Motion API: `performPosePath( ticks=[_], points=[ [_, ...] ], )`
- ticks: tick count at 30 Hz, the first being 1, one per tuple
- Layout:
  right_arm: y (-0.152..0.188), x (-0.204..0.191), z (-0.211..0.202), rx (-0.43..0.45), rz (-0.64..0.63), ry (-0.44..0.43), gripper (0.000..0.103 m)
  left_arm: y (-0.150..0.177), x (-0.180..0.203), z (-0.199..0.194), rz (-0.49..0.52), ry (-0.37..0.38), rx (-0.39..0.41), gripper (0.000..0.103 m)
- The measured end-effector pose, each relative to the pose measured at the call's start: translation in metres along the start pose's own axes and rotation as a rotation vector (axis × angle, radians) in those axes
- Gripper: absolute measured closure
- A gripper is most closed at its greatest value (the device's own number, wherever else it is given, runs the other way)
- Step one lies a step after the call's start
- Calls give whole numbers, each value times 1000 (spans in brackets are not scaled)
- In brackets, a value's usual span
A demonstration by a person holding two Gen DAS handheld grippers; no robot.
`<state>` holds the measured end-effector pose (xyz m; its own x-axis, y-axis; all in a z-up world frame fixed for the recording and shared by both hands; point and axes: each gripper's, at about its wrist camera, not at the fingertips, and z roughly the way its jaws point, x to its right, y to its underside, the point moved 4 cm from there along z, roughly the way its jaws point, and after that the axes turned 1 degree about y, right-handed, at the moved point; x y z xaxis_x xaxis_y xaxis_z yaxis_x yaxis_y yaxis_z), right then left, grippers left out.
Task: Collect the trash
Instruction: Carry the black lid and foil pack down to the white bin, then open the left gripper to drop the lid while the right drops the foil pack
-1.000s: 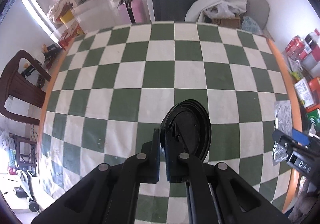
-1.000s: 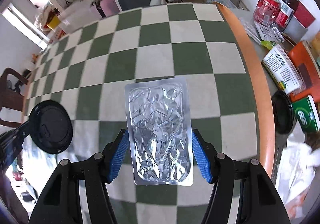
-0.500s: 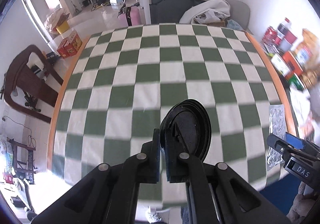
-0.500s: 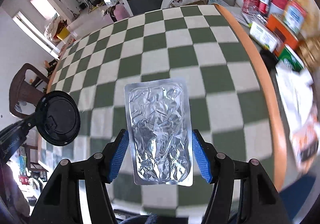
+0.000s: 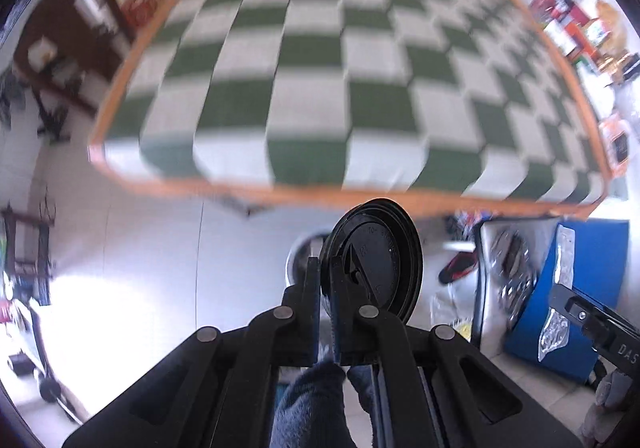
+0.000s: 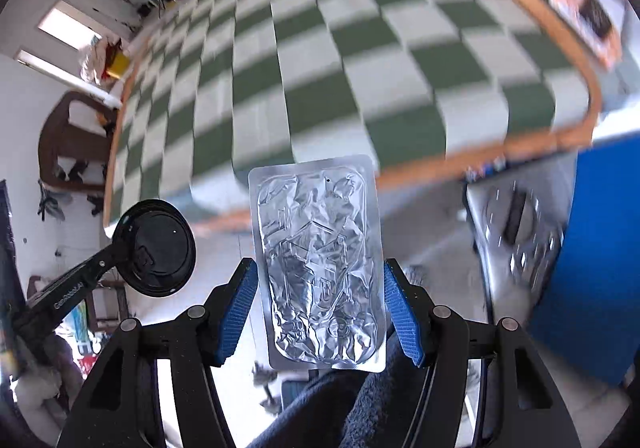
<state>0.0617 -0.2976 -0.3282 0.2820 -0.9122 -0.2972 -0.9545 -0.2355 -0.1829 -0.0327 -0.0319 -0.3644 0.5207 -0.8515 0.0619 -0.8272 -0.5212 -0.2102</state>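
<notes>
The left gripper (image 5: pixel 326 308) is pressed together on the rim of a black cup lid (image 5: pixel 376 262), held just off the near edge of the checkered table (image 5: pixel 320 87). The right gripper (image 6: pixel 318 308) pinches a crumpled foil blister pack (image 6: pixel 318 264) by its two long sides, also past that table edge. Beside the table stands a blue bin (image 6: pixel 600 248), perhaps with a grey lid; the blur is strong there.

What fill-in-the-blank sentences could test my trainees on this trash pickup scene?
1. The left gripper is shut on a black ____.
2. The right gripper grips a crumpled ____ pack by its two long edges.
3. The tablecloth has green and ____ squares.

Missing words: lid; foil; white
</notes>
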Motion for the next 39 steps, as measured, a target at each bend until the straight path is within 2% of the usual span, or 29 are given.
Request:
performPosePath(
  ticks=[3, 6, 15, 18, 21, 25, 27, 29, 30, 31, 33, 34, 36, 39],
  points=[
    [36, 9, 36, -71, 9, -1, 38, 28, -19, 44, -71, -2, -69, 101],
    [57, 21, 83, -134, 11, 5, 38, 46, -35, 98, -148, 0, -131, 101],
    [94, 63, 278, -254, 31, 15, 38, 74, -72, 289, -309, -7, -260, 101],
    [101, 73, 346, -289, 29, 13, 38, 73, -65, 340, -302, 25, -287, 101],
    [105, 80, 405, -313, 8, 10, 38, 70, -53, 386, -279, 94, -337, 100],
    [109, 92, 470, -358, 19, -9, 38, 68, -43, 422, -260, 152, -385, 96],
    [108, 97, 495, -373, 42, -27, 37, 69, -44, 431, -246, 137, -398, 96],
    [110, 101, 518, -399, 74, -57, 37, 70, -45, 433, -251, 140, -393, 86],
    [111, 102, 526, -408, 93, -75, 37, 71, -47, 432, -257, 126, -388, 62],
    [111, 101, 530, -414, 102, -90, 37, 72, -51, 429, -258, 113, -377, 32],
    [113, 97, 537, -434, 112, -121, 19, 73, -57, 417, -241, 60, -328, 11],
    [114, 95, 537, -438, 106, -126, 0, 74, -59, 409, -227, 28, -309, 8],
    [112, 88, 531, -413, 60, -86, 0, 79, -60, 399, -204, -10, -298, 0],
    [110, 80, 514, -371, -17, 11, 0, 87, -58, 376, -143, -92, -264, 0]
  ],
)
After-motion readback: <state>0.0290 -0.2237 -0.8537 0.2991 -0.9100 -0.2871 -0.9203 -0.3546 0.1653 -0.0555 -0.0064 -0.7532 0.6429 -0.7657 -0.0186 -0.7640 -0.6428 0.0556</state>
